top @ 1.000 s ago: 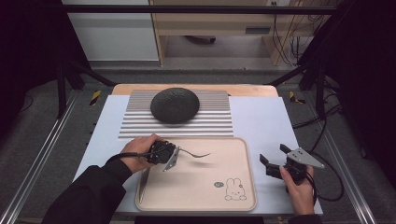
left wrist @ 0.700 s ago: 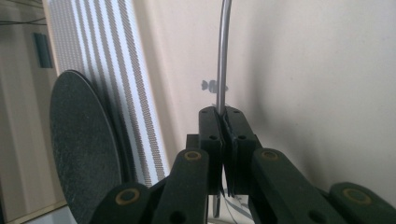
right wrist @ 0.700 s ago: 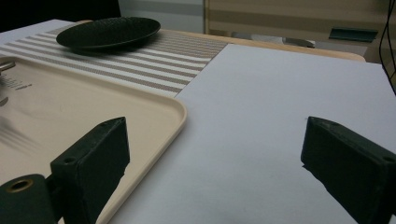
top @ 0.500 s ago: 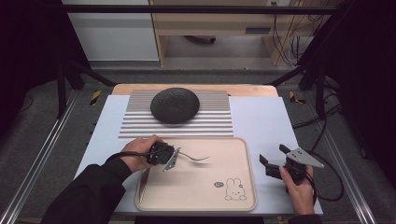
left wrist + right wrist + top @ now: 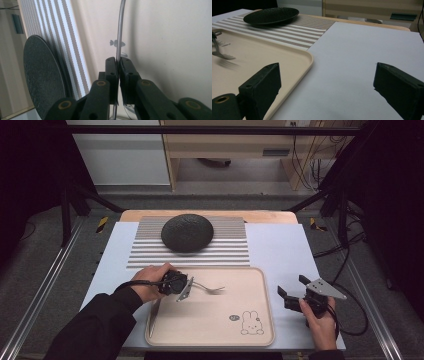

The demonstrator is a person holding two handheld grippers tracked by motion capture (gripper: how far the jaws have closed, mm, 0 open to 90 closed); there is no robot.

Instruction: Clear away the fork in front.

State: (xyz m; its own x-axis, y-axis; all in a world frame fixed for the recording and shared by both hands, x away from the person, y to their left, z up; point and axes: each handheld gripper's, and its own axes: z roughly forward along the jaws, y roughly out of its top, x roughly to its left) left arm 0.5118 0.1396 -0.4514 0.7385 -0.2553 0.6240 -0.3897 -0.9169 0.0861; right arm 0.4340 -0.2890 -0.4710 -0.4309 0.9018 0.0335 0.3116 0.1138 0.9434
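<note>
left gripper (image 5: 186, 285) gripping fork (image 5: 209, 288), over tray (image 5: 250, 275)

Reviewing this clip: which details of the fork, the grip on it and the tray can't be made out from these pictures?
- Fork tines: cut off by the top edge in the left gripper view; small in the high view; blurred in the right gripper view.
- Handle end: hidden between the left gripper pads.
- Tray rabbit print: too small to read.

Dark plate (image 5: 187, 232) on striped mat (image 5: 230, 251); beige tray (image 5: 235, 330) nearer.
</note>
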